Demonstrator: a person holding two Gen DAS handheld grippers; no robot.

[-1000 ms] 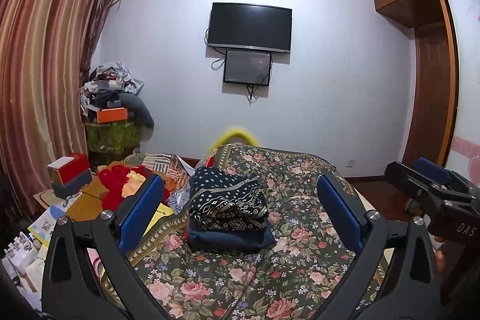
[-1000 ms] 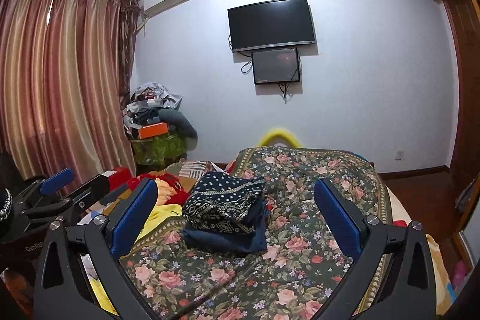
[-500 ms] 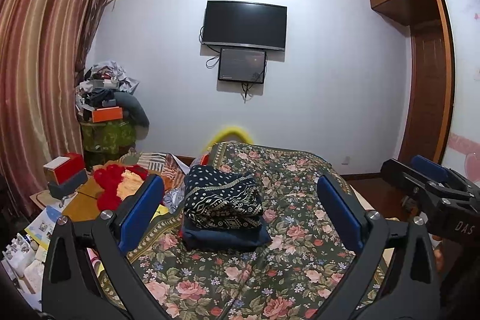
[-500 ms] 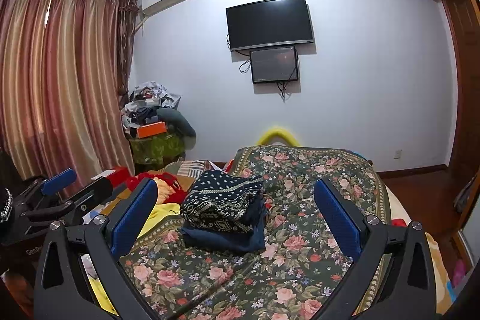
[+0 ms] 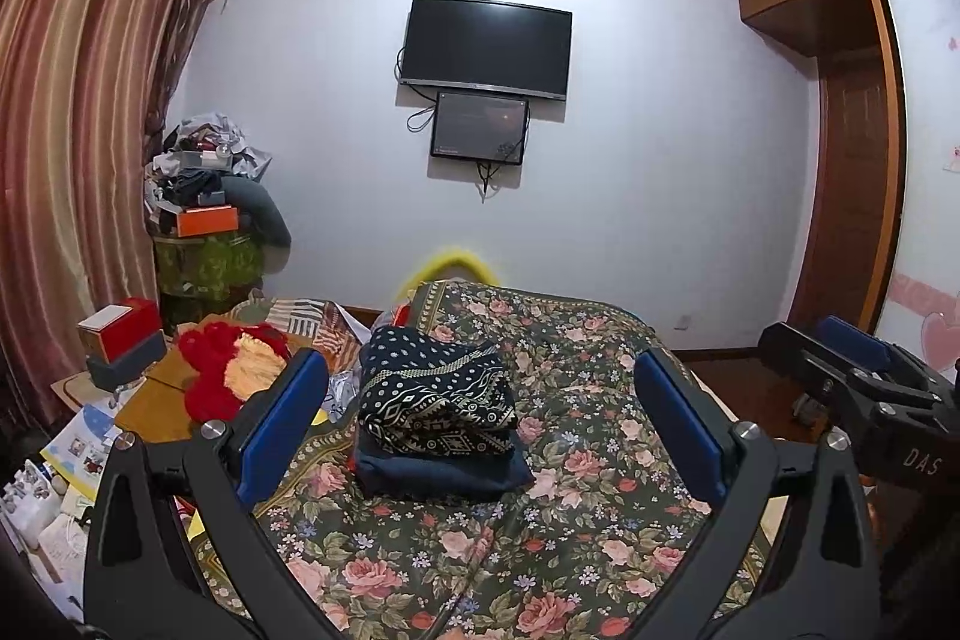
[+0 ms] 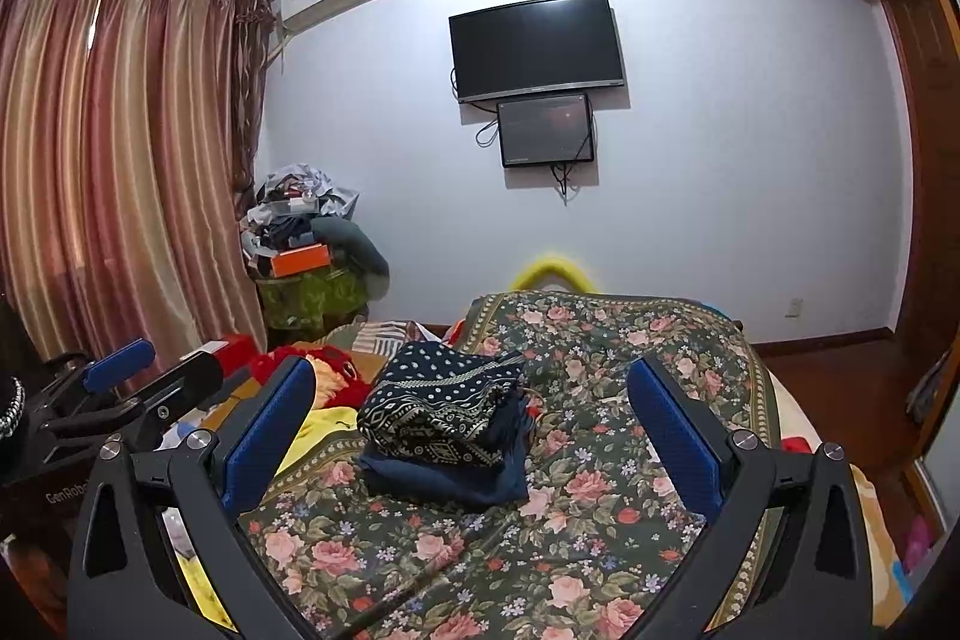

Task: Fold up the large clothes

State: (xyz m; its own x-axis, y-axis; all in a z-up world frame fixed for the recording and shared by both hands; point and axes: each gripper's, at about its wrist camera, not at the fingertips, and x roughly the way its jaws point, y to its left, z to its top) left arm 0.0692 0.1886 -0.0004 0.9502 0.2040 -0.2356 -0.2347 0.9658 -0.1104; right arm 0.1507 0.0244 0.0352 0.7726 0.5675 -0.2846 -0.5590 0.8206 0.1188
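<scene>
A floral-covered bed (image 5: 600, 508) fills the room; the folded clothes stack (image 5: 435, 421) sits ahead, left of centre, nearer the left hand-held gripper (image 5: 480, 430). The right hand-held gripper (image 6: 474, 436) gapes wide, as does the left, both empty.

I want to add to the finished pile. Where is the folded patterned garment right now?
In both wrist views the folded patterned garment lies centre-left on the floral bedspread, on top of a folded navy garment, right of the red plush toy.
</scene>
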